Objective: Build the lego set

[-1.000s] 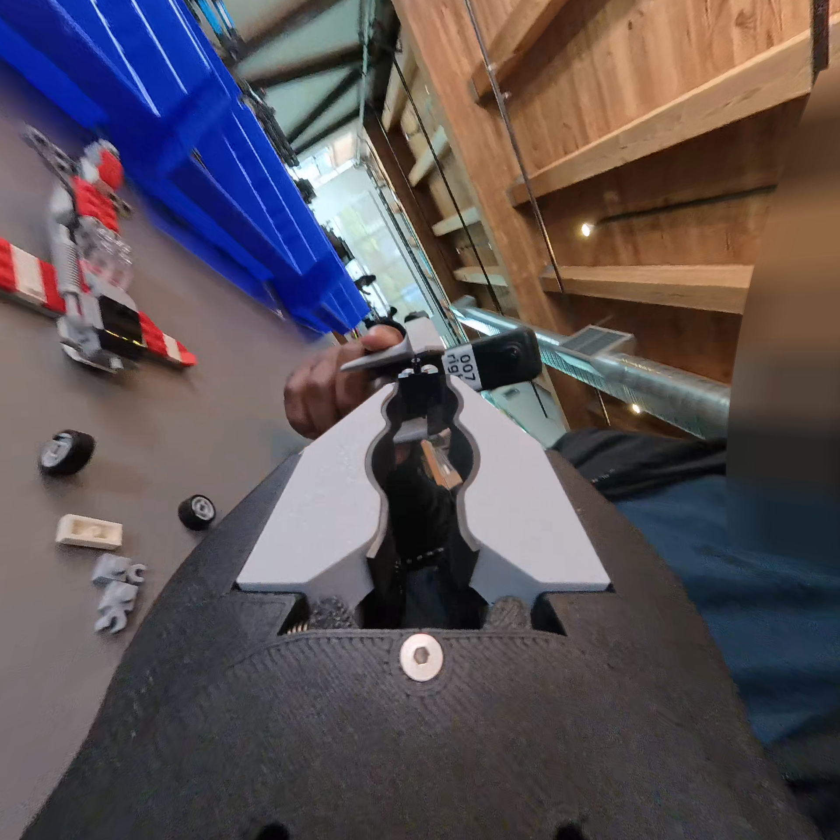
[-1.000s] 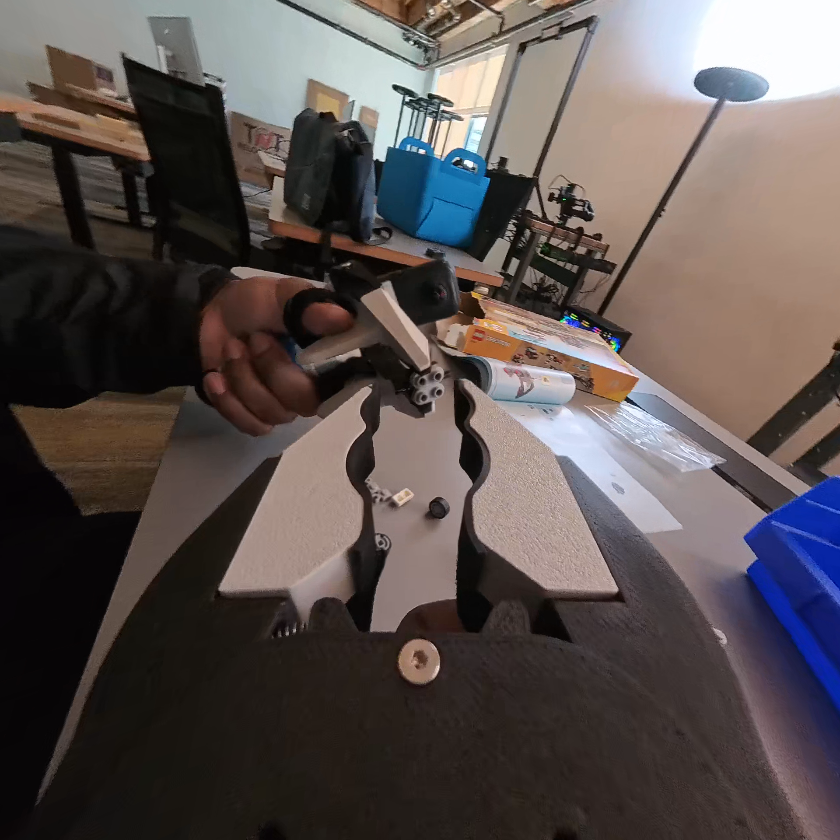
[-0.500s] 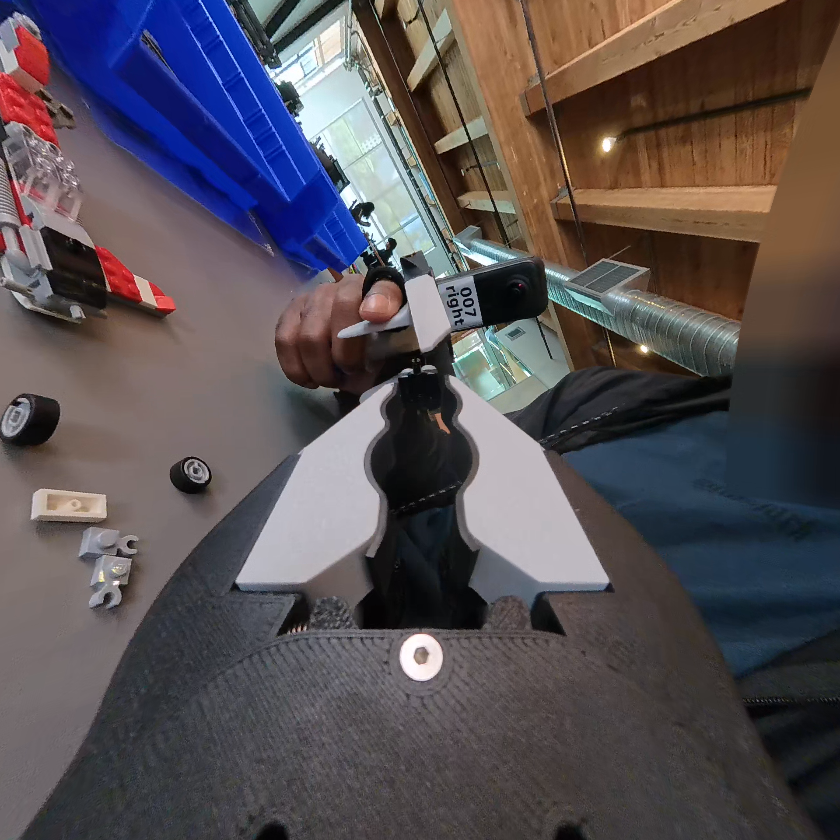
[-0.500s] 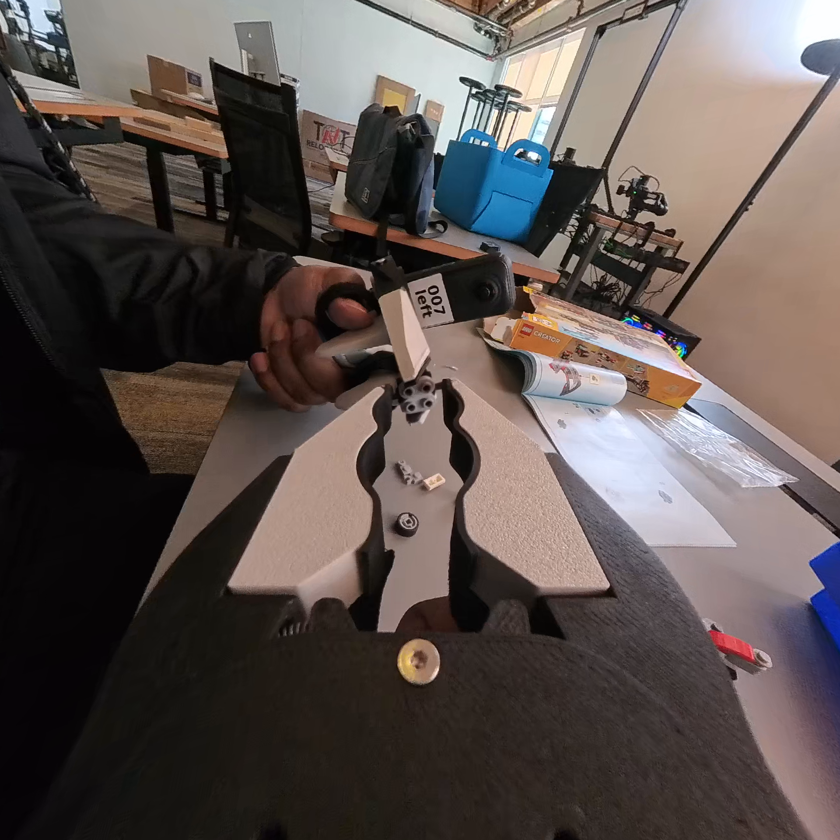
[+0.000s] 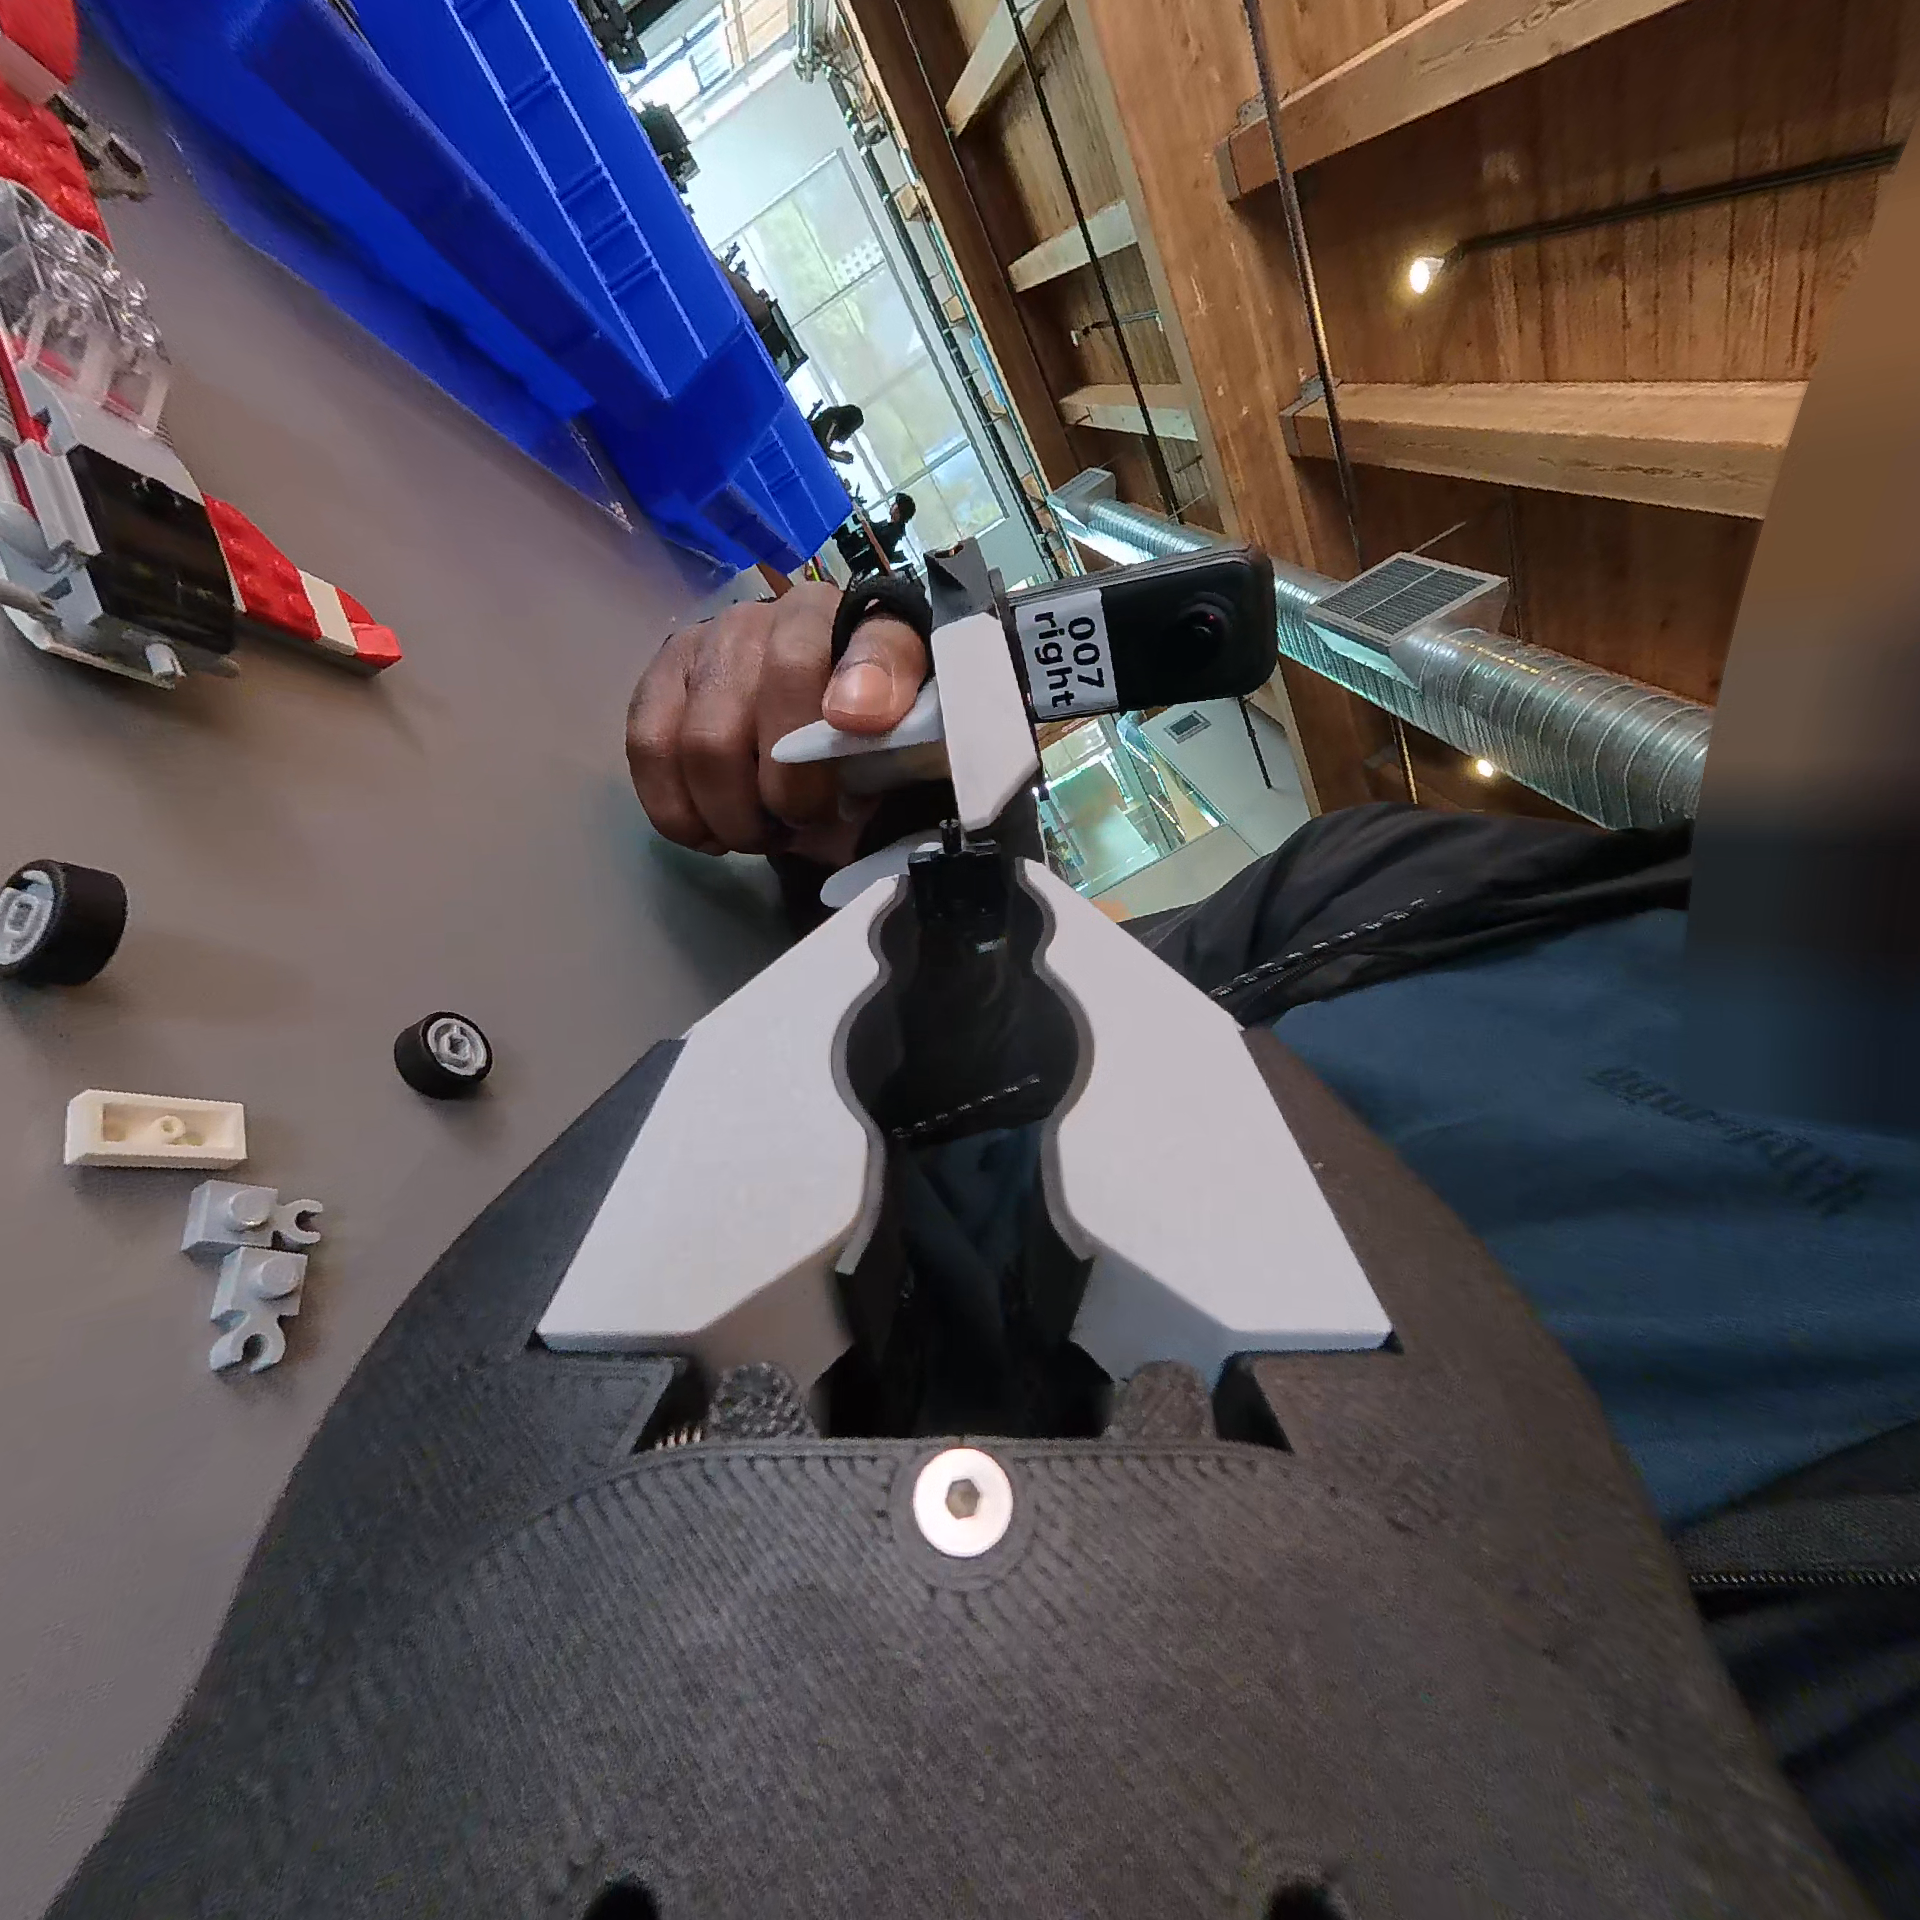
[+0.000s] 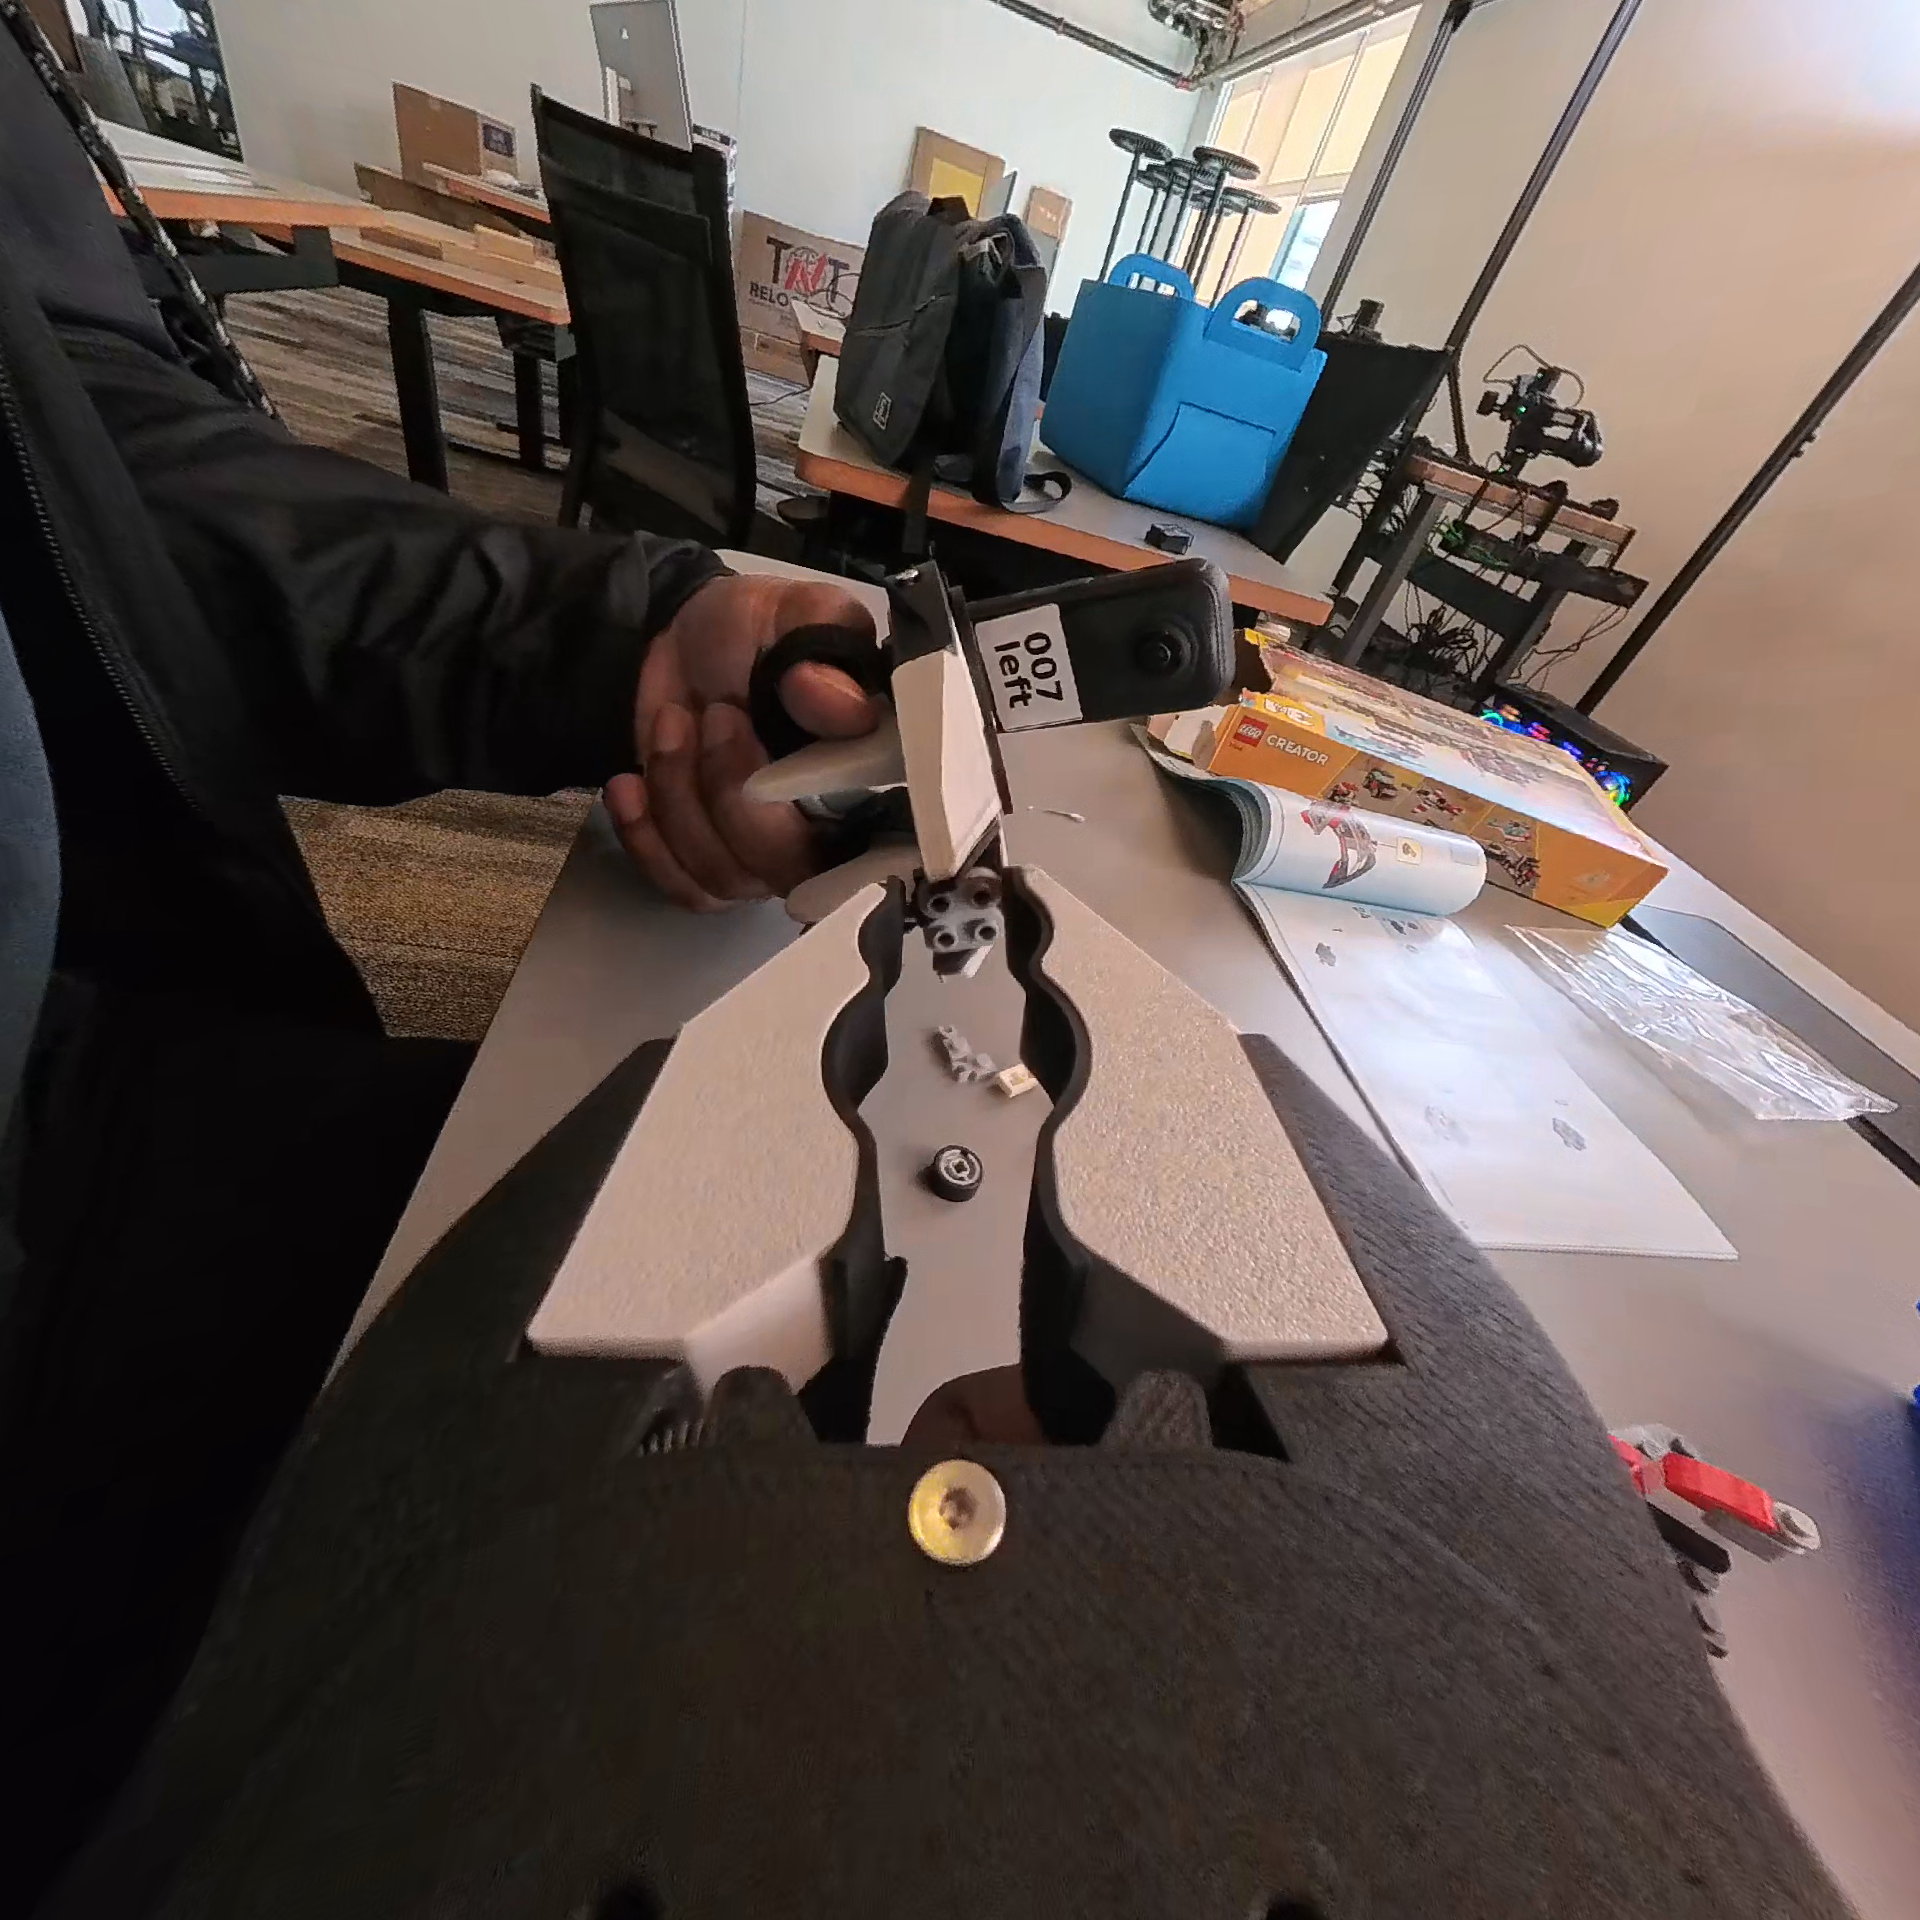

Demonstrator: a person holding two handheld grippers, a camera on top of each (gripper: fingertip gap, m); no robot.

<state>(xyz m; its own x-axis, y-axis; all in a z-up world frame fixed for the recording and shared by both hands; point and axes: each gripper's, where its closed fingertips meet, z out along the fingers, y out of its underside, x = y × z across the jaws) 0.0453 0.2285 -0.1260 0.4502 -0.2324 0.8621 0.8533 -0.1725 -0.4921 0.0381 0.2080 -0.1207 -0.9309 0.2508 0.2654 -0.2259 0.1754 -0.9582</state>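
Right wrist view: right gripper nips a small grey brick, tip to tip with left gripper, closed on a black piece.

Writing marks each camera's white label, the yellow box and a carton.

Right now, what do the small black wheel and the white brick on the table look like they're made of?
The small black wheel: apparently a matte rubber tyre on a grey plastic hub, judging by its dull tread. The white brick: hard moulded plastic, slightly glossy, lying with its hollow underside showing.
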